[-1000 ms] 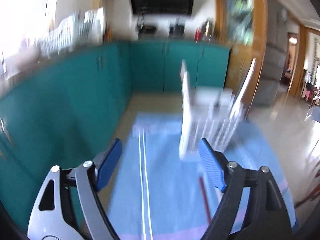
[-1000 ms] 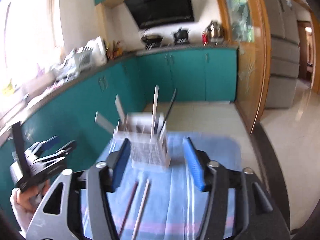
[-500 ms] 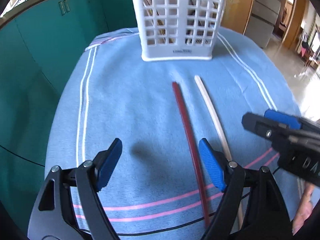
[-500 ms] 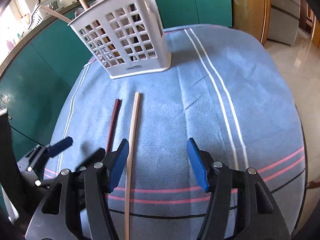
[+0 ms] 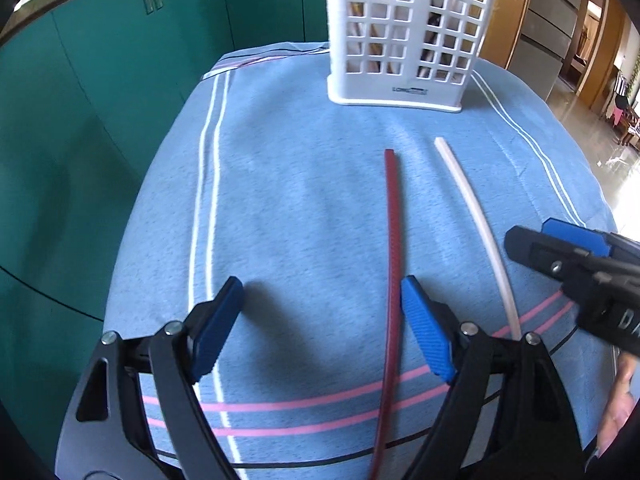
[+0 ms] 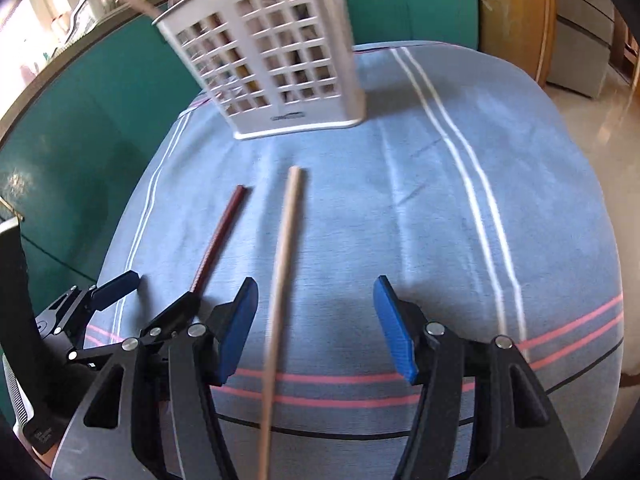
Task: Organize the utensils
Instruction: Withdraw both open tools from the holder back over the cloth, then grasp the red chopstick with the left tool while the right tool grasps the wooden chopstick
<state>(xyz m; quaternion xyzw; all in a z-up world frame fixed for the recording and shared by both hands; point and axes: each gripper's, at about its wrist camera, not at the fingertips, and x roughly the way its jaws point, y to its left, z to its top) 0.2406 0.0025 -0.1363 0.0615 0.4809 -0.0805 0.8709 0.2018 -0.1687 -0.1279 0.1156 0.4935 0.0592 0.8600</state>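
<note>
Two chopsticks lie side by side on the blue striped cloth [image 5: 280,200], pointing toward a white lattice utensil basket [image 5: 408,40] that holds several utensils. My left gripper [image 5: 322,320] hovers low over the dark red chopstick [image 5: 394,240]. Its jaws are opening, and the stick runs between them just inside the right pad, with no pad pressing on it. My right gripper [image 6: 316,320] is open over the pale chopstick [image 6: 284,248], which lies between its jaws near the left pad. In the right wrist view the red chopstick [image 6: 222,236], the basket [image 6: 272,60] and the left gripper [image 6: 156,292] are also visible.
The cloth [image 6: 460,240] covers a small rounded table with drop-offs on all sides. Teal cabinets [image 5: 100,100] stand close on the left and behind. The right gripper [image 5: 560,256] sits close beside the left one, and a hand [image 5: 620,392] shows at the right edge.
Both grippers came down and tipped toward the table, from facing the kitchen to hovering over the chopsticks. In the last half second they edged slightly closer.
</note>
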